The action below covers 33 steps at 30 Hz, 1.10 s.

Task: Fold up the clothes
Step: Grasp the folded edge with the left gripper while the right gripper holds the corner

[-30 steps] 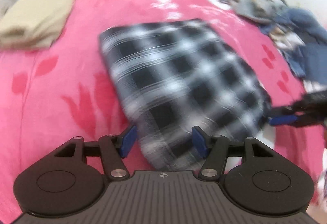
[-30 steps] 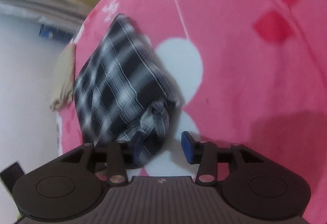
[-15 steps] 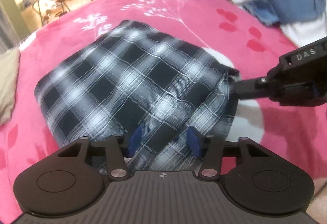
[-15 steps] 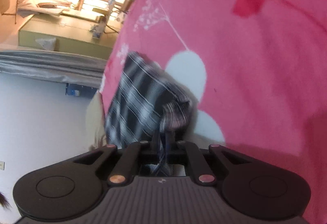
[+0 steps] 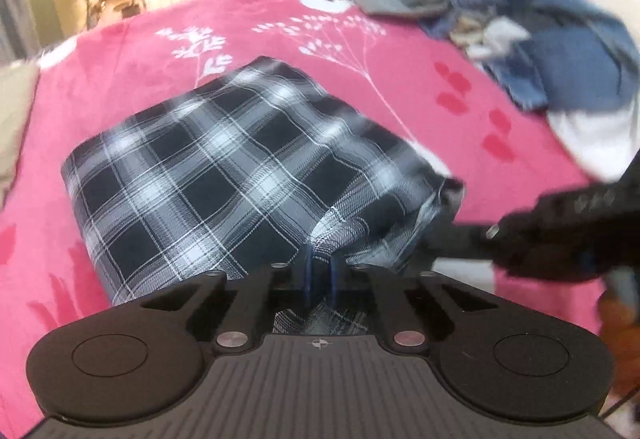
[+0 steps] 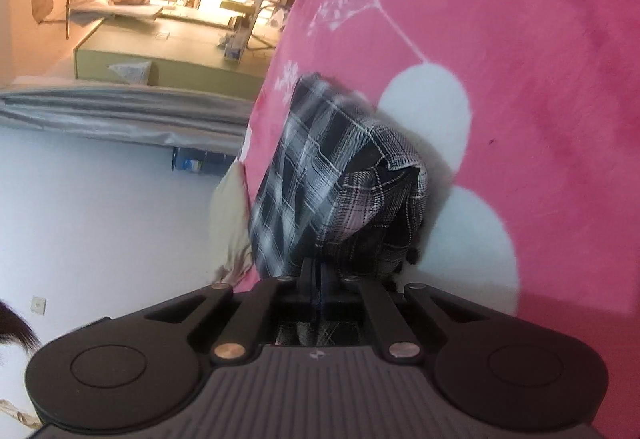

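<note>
left tongs point(image 5: 321, 273): clenched on the near hem of the plaid garment point(image 5: 248, 175), a small ridge of cloth pinched between the pads
right tongs point(image 6: 319, 281): clenched on the bunched right corner of the same garment; in the left view they enter from the right edge
garment place: folded flat on the pink floral blanket point(image 5: 132, 51) of the bed, mid-surface
slip risk: each grip looks to catch only a thin bite of cloth; a quick lift could pull a layer free and undo the fold
skew risk: the right corner is crumpled, so the next fold may come out uneven
edges: blanket falls away at the far side; beige cloth point(image 5: 12, 111) at the left margin
open room: bare blanket left and beyond; unfolded clothes pile point(image 5: 532, 51) crowds the far right
</note>
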### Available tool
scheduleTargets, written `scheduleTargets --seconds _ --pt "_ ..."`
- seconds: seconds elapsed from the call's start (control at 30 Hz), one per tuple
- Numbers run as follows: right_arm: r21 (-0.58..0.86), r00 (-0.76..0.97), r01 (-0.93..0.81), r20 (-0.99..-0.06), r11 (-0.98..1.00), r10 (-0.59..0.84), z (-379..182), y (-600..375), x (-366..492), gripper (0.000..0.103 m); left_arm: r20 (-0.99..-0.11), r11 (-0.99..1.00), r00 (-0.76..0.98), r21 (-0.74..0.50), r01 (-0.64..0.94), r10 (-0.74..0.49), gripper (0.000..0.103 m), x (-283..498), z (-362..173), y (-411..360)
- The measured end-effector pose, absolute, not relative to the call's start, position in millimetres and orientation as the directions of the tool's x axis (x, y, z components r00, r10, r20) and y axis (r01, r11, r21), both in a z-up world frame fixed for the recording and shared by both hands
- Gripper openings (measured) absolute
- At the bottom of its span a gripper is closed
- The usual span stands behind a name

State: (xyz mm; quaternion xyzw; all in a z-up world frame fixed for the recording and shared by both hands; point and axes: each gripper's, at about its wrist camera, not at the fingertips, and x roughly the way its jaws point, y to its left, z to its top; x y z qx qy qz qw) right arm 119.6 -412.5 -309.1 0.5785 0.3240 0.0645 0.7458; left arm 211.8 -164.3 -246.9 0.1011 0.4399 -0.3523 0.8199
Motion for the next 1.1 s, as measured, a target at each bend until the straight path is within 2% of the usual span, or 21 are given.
scheduleTargets --seconds 0.1,0.2,0.3,0.4,0.47,0.53,0.6,0.67,0.73,0.77,0.8,0.97,1.1 --pt "0.902 0.77 0.27 -0.412 0.336 0.487 -314.1 -405.3 131.0 0.002 -0.766 0.731 0.368 -0.188 0.656 -0.527 0.006 211.9 -240.2 -160.2" --pt "0.876 0.776 0.281 -0.448 0.392 0.444 -312.1 -400.1 142.4 0.002 -0.747 0.719 0.355 -0.23 0.655 -0.563 0.006 208.7 -235.8 -156.1" --pt "0.851 0.814 0.342 -0.481 0.399 0.327 -311.7 -399.2 148.8 0.002 -0.751 0.705 0.348 -0.212 0.677 -0.56 0.005 202.6 -238.6 -155.2" --pt "0.83 0.863 0.4 -0.483 0.389 0.144 -303.9 -401.4 142.3 0.002 -0.77 0.686 0.339 -0.17 0.708 -0.54 0.006 196.4 -245.6 -156.6" --pt "0.783 0.847 0.468 -0.53 0.409 0.046 -303.9 -401.5 139.2 0.0 -0.79 0.675 0.334 -0.132 0.726 -0.514 0.006 192.9 -254.0 -158.0" --pt "0.76 0.831 0.491 -0.556 0.427 0.035 -307.6 -403.9 137.5 0.0 -0.803 0.674 0.333 -0.113 0.73 -0.495 0.008 190.9 -261.3 -157.6" --pt "0.748 0.821 0.495 -0.57 0.443 0.045 -303.7 -405.4 133.4 0.0 -0.804 0.678 0.341 -0.102 0.728 -0.487 0.009 190.1 -260.8 -154.8" --pt "0.73 0.819 0.468 -0.57 0.499 0.066 -291.0 -406.1 124.6 0.005 -0.802 0.682 0.349 -0.096 0.725 -0.484 0.017 189.4 -257.1 -150.4" --pt "0.717 0.819 0.428 -0.566 0.55 0.099 -277.8 -407.3 111.8 0.02 -0.804 0.685 0.359 -0.08 0.724 -0.475 0.031 187.2 -254.5 -143.7" --pt "0.714 0.815 0.413 -0.567 0.566 0.121 -273.2 -407.1 104.5 0.026 -0.804 0.683 0.365 -0.068 0.727 -0.469 0.032 185.1 -254.2 -140.4" --pt "0.712 0.81 0.398 -0.569 0.579 0.144 -268.9 -406.5 97.3 0.042 -0.807 0.675 0.369 -0.049 0.736 -0.46 0.033 182.9 -255.0 -137.8" --pt "0.719 0.701 0.327 -0.62 0.614 0.353 -273.2 -375.7 95.7 0.042 -0.815 0.638 0.397 0.044 0.769 -0.422 0.034 174.6 -261.7 -129.4" --pt "0.746 0.65 0.318 -0.62 0.584 0.438 -289.0 -354.5 106.7 0.042 -0.807 0.64 0.403 0.04 0.767 -0.432 0.022 178.0 -259.0 -126.4"
